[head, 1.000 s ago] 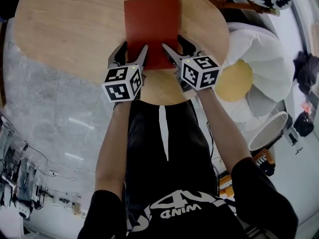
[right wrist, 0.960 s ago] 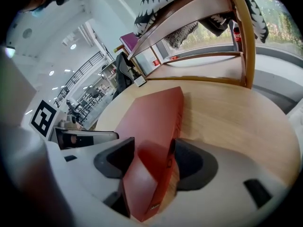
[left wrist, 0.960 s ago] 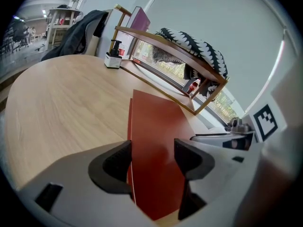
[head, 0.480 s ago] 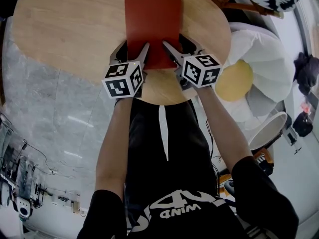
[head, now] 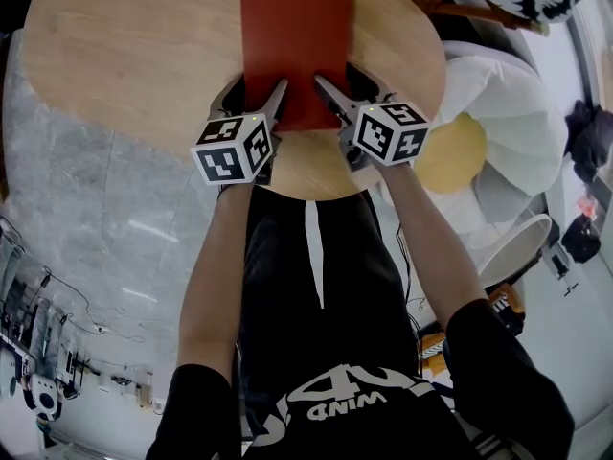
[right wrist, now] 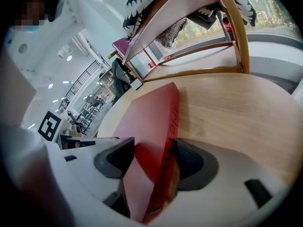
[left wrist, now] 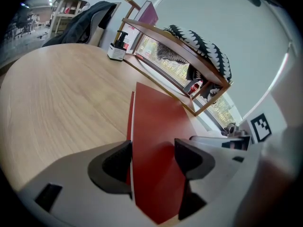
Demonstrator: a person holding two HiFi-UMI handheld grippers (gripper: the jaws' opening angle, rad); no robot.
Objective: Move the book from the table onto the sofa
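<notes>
- Red fills the gap of both pairs of tongs. The left tongs (head: 256, 99) sit astride the near left corner of the red rectangular book (head: 295, 46), with one pad on the page edge and one on the cover, and appear to be pinching it.
- The right tongs (head: 347, 89) pinch the near right corner, one pad on the cover and the other against the lettered spine.
- The book lies on the pale wooden oval worktop (head: 134, 56). Its long axis runs straight away from the person, and each hand is equally near its own corner, so a level lift likely needs both hands together.
- Whether the book's near end is clear of the wood is hard to make out.
- Farther right lies a white petal-shaped cushion with a yellow centre (head: 498, 113). No sofa can be identified with certainty.
</notes>
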